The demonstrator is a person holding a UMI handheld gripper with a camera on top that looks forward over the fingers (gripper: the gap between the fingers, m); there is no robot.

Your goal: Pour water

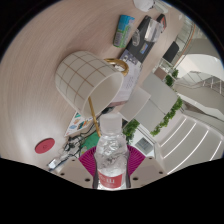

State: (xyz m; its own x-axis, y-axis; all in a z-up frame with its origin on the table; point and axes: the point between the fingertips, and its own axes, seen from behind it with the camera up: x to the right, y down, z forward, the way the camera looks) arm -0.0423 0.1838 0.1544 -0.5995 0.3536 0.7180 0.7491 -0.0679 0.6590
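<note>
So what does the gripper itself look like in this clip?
Only the tips of the gripper show: two fingers, each with a magenta pad on its inner face, one on either side of the bottle. No cables, markings, hand or sleeve are visible.

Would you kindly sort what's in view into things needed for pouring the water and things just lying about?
For the job:
- water bottle, held between the gripper fingers
- checked mug, just beyond the bottle

Lying about:
- red disc
- green plants
- teal box
</note>
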